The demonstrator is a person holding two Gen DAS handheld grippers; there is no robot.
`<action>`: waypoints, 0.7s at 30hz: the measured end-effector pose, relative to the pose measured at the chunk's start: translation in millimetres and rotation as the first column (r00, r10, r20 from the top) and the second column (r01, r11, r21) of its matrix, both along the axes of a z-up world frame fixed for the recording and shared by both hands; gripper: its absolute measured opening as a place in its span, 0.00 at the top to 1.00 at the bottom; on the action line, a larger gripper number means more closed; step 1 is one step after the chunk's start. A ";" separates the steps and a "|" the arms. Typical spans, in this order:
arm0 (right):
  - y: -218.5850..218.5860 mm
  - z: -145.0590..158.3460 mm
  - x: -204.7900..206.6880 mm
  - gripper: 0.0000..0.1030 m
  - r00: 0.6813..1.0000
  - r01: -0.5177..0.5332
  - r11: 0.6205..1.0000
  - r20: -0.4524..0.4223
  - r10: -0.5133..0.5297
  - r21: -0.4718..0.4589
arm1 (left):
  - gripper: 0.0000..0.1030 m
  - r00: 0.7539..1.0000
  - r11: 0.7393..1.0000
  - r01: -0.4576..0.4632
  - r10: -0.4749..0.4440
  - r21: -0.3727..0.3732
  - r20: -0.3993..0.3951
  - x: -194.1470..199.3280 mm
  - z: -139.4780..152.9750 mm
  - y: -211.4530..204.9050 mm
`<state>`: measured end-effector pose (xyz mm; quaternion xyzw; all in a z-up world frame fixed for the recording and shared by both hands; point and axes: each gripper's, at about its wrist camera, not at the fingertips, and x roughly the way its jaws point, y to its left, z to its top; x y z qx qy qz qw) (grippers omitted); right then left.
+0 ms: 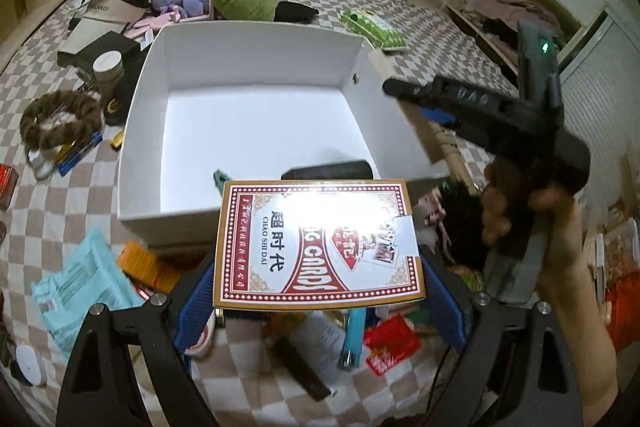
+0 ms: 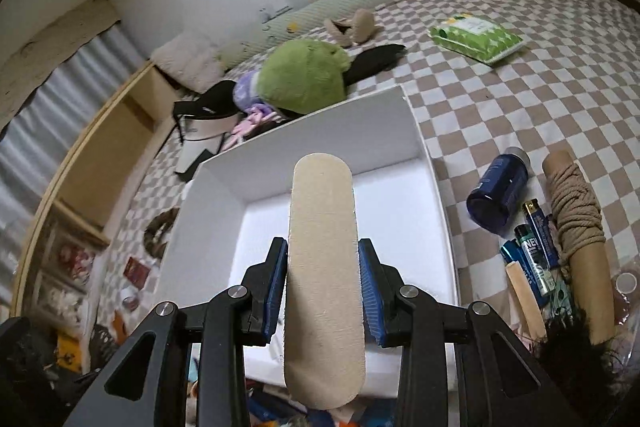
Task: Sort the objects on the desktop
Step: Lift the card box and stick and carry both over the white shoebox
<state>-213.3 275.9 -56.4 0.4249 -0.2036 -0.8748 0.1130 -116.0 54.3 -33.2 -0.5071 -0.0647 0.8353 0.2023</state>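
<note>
Both claws are loaded. Your left gripper point(image 1: 320, 287) is spread wide but pinching a card box point(image 1: 318, 243) by its long sides, blue pads on both edges. Right gripper point(image 2: 323, 287) is pinching a beige stick point(image 2: 322, 259), flat w/ rounded ends, held upright btwn the pads.

Card box hangs over the near wall of the white bin point(image 1: 160, 59), half in, half out. Stick sits above the bin floor in the right view. Bin looks nearly empty; a dark item lies at the near wall, partly hidden by the cards.

To do this well, I'd say: carry the cards fully past the near rim before opening, else they'll tip back onto the clutter. Go low, then release flat. Keep your right gripper point(image 1: 460, 107) clear of the left one; they're close over the right wall. Drop one at a time.

Around the bin: blue bottle point(image 2: 498, 193), rope roll point(image 2: 578, 227), lighters point(image 2: 536, 247), green plush point(image 2: 302, 77), wipes point(image 2: 476, 37) on a checked sheet point(image 2: 540, 115).
</note>
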 end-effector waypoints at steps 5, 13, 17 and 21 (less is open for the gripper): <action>-3.4 -15.5 -10.2 0.65 0.999 0.020 0.999 0.039 -0.022 0.039 | 0.11 1.000 1.000 -0.027 0.027 0.003 -0.014 -16.0 -0.9 3.5; -15.7 -20.6 -16.5 0.65 0.999 0.026 0.989 0.036 -0.032 0.146 | 0.11 0.997 0.997 -0.073 0.073 -0.021 -0.028 -39.7 -8.3 0.5; -27.6 -22.3 -17.3 0.65 0.999 -0.003 0.971 0.033 -0.005 0.238 | 0.11 0.994 0.994 -0.104 0.103 -0.035 -0.036 -50.6 -12.8 -5.0; -47.4 -27.8 -14.2 0.65 0.996 -0.081 0.939 0.060 0.065 0.335 | 0.11 0.991 0.990 -0.132 0.129 -0.059 -0.043 -58.2 -17.6 -10.2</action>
